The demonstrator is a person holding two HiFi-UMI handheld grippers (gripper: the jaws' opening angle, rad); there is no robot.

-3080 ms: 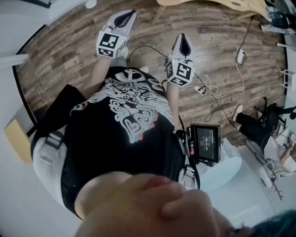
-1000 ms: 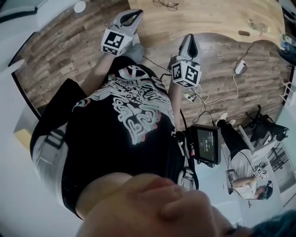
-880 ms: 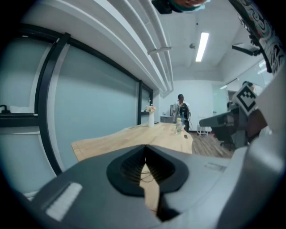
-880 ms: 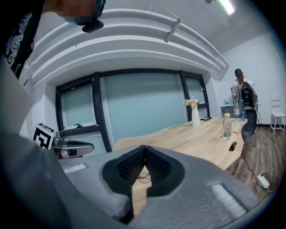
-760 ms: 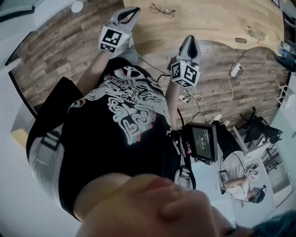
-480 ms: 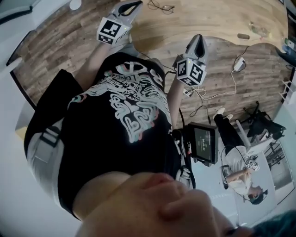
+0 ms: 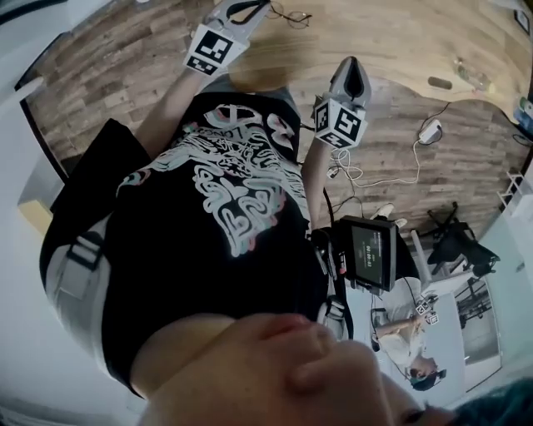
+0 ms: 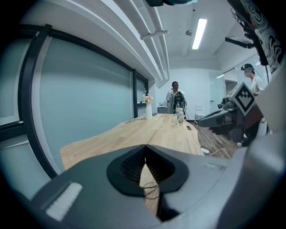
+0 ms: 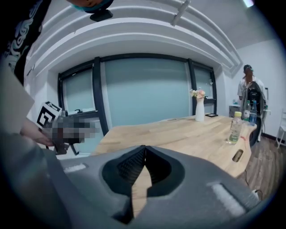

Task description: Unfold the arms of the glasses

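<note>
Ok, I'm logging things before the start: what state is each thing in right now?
left gripper: jaws shut, empty.
right gripper: jaws shut, empty.
glasses: lying on the table, untouched; arms too small to judge.
bottle: upright, capped.
vase: upright, holding flowers.

A long wooden bench (image 7: 400,37) runs beside a glass wall (image 9: 147,91). On it stand a white vase (image 9: 199,110) with flowers and, nearer the edge, a clear bottle (image 9: 234,127), with a dark slot (image 9: 237,155) just beside it. White cables (image 7: 371,170) trail over the plank floor (image 7: 100,79). A small screen (image 7: 371,252) shows beside a black shirt (image 7: 225,250). A strip light (image 8: 198,33) glows overhead
</note>
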